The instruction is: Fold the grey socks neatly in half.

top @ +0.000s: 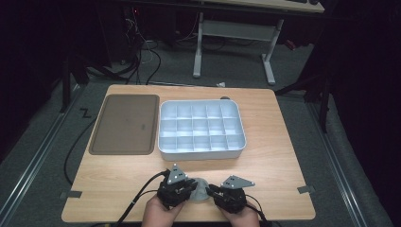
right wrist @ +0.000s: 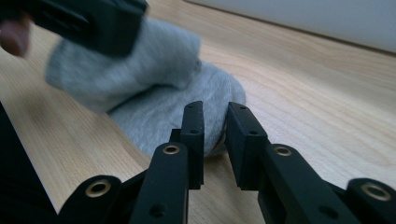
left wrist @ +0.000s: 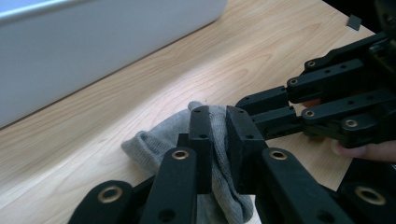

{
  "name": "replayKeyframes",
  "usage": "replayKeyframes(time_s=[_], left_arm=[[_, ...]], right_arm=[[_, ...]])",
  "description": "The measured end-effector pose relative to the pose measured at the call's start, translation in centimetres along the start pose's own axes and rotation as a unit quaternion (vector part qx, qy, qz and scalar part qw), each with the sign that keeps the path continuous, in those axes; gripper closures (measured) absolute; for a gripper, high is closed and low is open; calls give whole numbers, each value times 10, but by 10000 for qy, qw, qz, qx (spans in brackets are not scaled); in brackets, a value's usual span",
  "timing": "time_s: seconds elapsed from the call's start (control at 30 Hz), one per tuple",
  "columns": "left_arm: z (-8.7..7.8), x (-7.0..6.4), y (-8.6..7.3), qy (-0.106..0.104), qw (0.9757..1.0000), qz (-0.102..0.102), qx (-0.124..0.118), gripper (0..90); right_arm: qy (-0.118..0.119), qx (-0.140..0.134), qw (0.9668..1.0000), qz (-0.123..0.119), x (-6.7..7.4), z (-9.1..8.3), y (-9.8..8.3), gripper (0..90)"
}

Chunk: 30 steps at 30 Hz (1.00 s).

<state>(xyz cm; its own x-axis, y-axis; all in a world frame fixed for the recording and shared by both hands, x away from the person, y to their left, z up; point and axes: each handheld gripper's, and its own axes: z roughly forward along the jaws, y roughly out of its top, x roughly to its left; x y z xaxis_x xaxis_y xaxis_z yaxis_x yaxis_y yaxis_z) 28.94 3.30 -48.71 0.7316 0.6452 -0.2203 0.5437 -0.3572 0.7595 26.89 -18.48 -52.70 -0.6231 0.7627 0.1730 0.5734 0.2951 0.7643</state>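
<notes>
A grey sock [top: 202,189] lies crumpled near the table's front edge, between my two grippers. My left gripper [top: 194,187] is shut on it. In the left gripper view the fabric [left wrist: 159,140] is bunched between the nearly closed jaws [left wrist: 218,130]. My right gripper [top: 213,190] faces it from the right, its tips [left wrist: 243,108] at the sock's far edge. In the right gripper view the jaws [right wrist: 215,126] stand a little apart, with the sock's smooth low edge [right wrist: 163,107] in the gap, not squeezed. A left finger [right wrist: 107,28] holds the lifted part.
A white divided organiser [top: 201,153] with several empty compartments sits at the table's middle, its wall [left wrist: 93,46] close behind the sock. A flat brown tray [top: 125,124] lies to its left. Bare wood extends to either side of the hands.
</notes>
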Motion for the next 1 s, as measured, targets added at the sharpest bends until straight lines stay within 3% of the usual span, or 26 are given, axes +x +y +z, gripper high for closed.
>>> replayKeyframes(time_s=[0.23, 0.37, 0.4, 0.47, 0.5, 0.53, 0.57, 0.6, 0.63, 0.87, 0.9, 0.93, 1.0], left_arm=[[20, -9, 5, -178, 9998, 65, -16, 820], [25, -13, 6, -215, 9997, 112, -37, 821], [25, -13, 6, -212, 9997, 116, -48, 821], [26, -13, 5, -217, 9997, 114, -73, 822], [26, -13, 5, -219, 9997, 114, -71, 822], [27, -13, 5, -214, 9997, 113, -74, 822], [27, -13, 5, -225, 9997, 119, -69, 822], [27, -14, 5, -235, 9996, 120, -68, 822], [28, -14, 5, -241, 9996, 129, -77, 821], [37, -14, 4, -310, 9994, 92, -100, 801], [38, -16, 3, -447, 9988, 107, -139, 734], [37, -17, 2, -452, 9987, 110, -206, 696], [34, -17, 2, -470, 9984, 112, -301, 674]], right_arm=[[-133, -150, 9997, 143, -11, -15, -2, 800], [-167, -497, 9984, 221, -15, -28, -4, 812], [-299, -643, 9971, 264, -18, -36, -3, 831], [-409, -577, 9971, 279, -20, -36, -3, 839], [-604, -375, 9972, 244, -23, -30, -6, 856], [-604, -375, 9972, 244, -23, -30, -6, 856], [-569, -125, 9981, 205, -24, -21, -8, 862], [-569, -125, 9981, 205, -24, -21, -8, 862], [-584, 42, 9982, 126, -21, -14, -10, 871], [-424, 202, 9989, -68, -11, -7, -11, 874], [-445, 209, 9988, -69, -10, -7, -11, 871], [-447, 212, 9988, -45, -10, -7, -11, 870], [-449, 210, 9988, -53, -11, -8, -11, 868]])
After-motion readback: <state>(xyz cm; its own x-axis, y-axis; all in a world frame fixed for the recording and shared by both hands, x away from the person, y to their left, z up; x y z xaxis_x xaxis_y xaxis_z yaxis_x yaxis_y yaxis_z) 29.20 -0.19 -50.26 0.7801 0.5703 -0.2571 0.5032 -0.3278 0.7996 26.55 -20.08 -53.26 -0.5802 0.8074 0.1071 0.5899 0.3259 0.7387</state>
